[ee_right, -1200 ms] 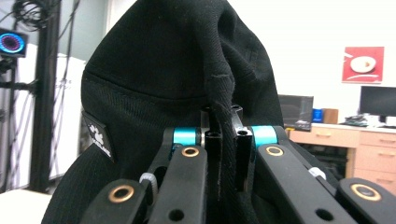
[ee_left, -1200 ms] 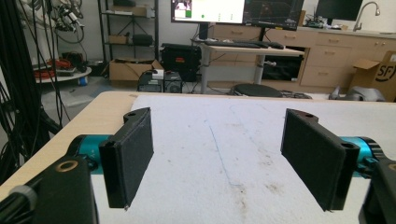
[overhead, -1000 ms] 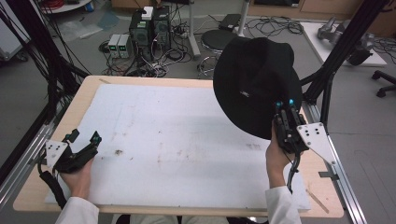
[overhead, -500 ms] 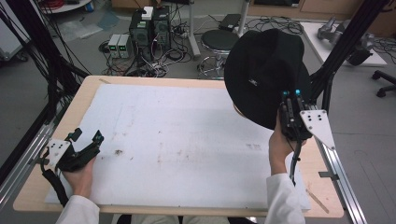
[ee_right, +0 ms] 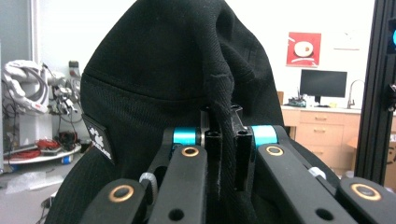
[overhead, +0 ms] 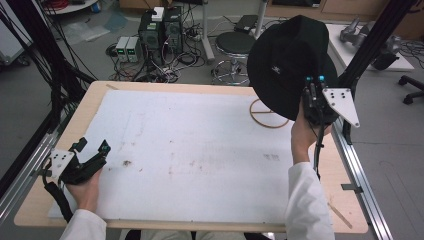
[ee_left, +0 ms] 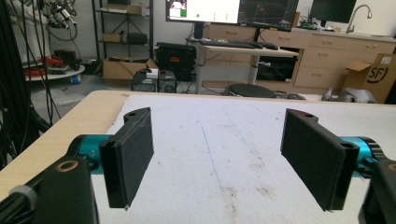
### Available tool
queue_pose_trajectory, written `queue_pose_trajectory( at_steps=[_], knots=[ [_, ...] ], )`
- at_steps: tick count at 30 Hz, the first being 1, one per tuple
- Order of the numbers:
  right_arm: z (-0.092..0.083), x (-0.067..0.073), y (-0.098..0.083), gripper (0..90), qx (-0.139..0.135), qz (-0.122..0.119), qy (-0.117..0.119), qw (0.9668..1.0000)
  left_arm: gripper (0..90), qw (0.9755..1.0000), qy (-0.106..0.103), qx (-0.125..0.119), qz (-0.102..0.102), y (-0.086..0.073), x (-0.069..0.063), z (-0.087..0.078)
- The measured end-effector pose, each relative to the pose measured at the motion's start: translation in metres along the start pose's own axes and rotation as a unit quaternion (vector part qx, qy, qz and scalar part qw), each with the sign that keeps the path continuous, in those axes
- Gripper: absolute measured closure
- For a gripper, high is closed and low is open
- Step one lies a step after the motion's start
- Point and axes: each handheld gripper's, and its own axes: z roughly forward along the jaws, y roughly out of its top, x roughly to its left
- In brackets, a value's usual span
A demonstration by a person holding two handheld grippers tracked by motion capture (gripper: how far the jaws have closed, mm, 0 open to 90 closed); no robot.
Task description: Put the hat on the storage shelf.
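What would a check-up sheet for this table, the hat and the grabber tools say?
Surface: white mat on a wooden table, with brown smudges.
Job's things: black hat held up in the air over the table's far right corner.
Clutter: thin wooden ring lying flat on the table under the hat.
Grippers: right gripper shut, pinching the hat's fabric; left gripper open, nothing between its jaws, resting at the near left.
Cables: one trails from each gripper; a tangle on the floor beyond the table.
Surroundings: round stool, electronics boxes, desk with monitors, cabinets.
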Motion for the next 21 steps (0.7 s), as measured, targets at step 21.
queue_pose_trajectory(
  at_steps=[21],
  knots=[
    [0.058, -0.003, -0.002, 87.8, 0.051, 0.03, -0.027, 0.9979, 26.0, 1.0, -0.002, -0.003, 0.0, 0.0, 0.0, -0.002]
  ],
)
